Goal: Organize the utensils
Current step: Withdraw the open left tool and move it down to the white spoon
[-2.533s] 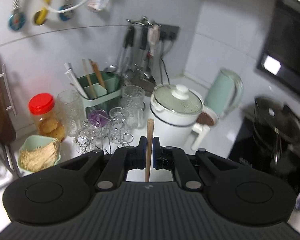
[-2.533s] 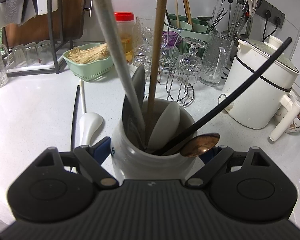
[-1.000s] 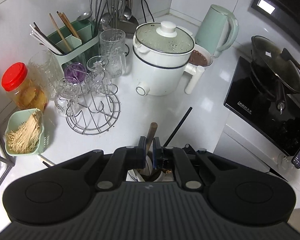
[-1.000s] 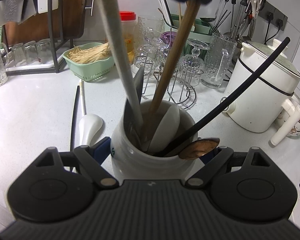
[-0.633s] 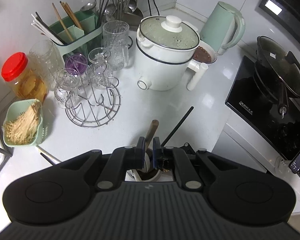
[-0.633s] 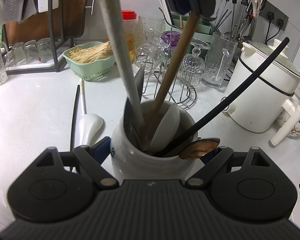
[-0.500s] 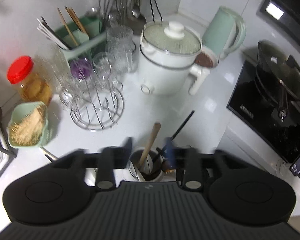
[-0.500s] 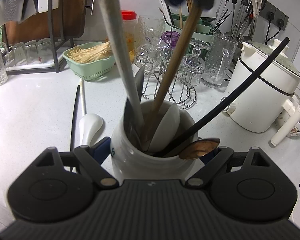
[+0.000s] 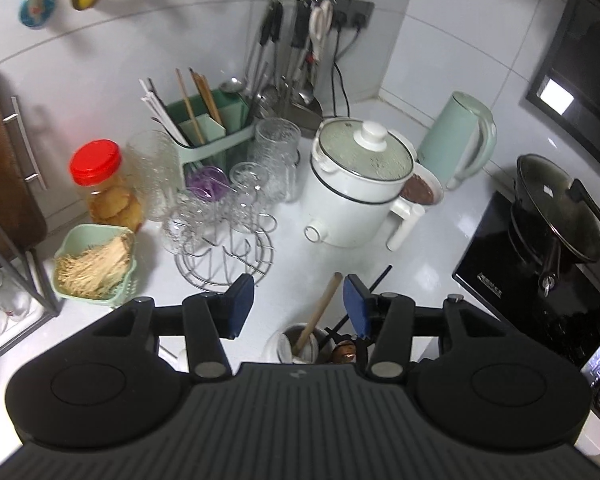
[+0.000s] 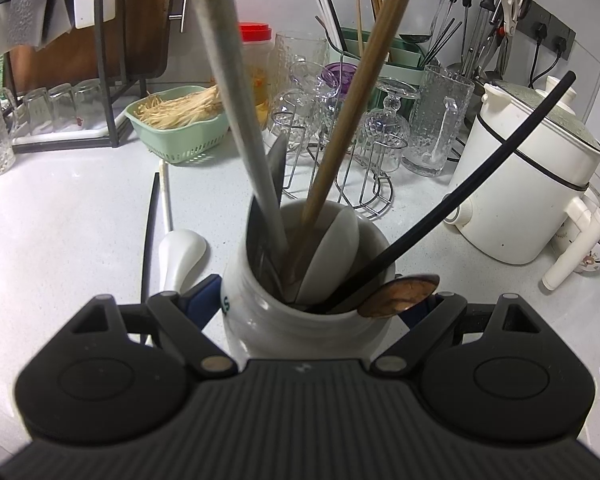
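Released a moment ago, the wooden-handled utensil (image 10: 352, 112) now stands on its own in the white ceramic jar (image 10: 300, 304), where before the left gripper (image 9: 298, 306) was pinching its top end. That gripper's jaws are opening, with nothing pressed between the blue pads (image 9: 240, 306); in its wrist view the handle tip shows in the gap but touches neither pad.

Inside the jar the wooden handle leans against a white ceramic spoon (image 10: 332, 256), beside a grey-handled utensil (image 10: 236, 92), a long black chopstick-like stick (image 10: 460, 184) and a brown spoon (image 10: 400, 296) resting on the rim. Leaning on one another, judging by their tilt, keeps the long handles from tipping out.

The right gripper (image 10: 320, 304) clasps the jar on both sides, its jaws spread wide to fit the jar's body; this likely steadies the jar while utensils drop in.

Just left of the jar, on the white counter (image 10: 60, 232), lie a white ladle (image 10: 176, 240) and a thin black stick (image 10: 150, 232), probably next to be gathered. Further back stand a glass rack (image 10: 340, 152), a green basket (image 10: 180, 128) and a white electric pot (image 10: 528, 176).
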The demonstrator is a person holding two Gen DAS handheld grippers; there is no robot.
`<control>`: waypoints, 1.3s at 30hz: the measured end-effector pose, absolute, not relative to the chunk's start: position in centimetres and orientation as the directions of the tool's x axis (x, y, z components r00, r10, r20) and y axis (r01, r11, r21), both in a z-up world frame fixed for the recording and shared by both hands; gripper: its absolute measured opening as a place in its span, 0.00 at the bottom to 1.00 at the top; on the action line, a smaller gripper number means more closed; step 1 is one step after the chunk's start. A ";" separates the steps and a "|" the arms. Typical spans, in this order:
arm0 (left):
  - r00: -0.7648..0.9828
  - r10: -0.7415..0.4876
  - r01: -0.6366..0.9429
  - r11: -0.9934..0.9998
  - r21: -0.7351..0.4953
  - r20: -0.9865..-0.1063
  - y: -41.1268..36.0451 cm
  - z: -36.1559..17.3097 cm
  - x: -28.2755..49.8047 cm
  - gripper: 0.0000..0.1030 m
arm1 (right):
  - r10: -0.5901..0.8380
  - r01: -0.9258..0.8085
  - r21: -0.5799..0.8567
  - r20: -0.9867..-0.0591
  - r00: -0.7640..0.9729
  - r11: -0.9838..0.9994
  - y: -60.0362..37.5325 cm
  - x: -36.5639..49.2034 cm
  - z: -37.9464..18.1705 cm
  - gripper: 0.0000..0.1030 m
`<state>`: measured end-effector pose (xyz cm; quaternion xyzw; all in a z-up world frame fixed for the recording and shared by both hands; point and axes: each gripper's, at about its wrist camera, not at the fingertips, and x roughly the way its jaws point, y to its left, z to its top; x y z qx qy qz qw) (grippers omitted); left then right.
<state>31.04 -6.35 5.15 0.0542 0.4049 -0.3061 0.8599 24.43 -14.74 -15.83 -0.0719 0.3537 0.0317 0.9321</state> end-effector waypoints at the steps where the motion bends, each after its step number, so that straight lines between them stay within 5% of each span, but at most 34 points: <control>1: 0.495 -0.480 0.565 0.811 -0.151 -0.724 -6.0 5.3 30.9 0.54 | 0.008 -0.109 -0.111 -0.664 0.748 0.988 -14.7 24.4 -15.8 0.89; 17: 0.636 -0.400 0.414 0.898 -0.145 -0.660 1.3 3.7 29.2 0.69 | 0.010 -0.114 -0.116 -0.657 0.754 0.987 -14.8 24.2 -15.9 0.89; 22: 0.660 -0.367 0.360 0.920 -0.154 -0.656 3.7 1.8 28.6 0.70 | 0.054 -0.135 -0.070 -0.670 0.740 0.988 -15.0 24.4 -15.8 1.00; 39: 0.608 -0.299 0.241 0.952 -0.188 -0.735 6.7 -6.5 27.6 0.78 | 0.122 -0.197 -0.057 -0.612 0.781 0.979 -14.9 21.9 -14.0 1.00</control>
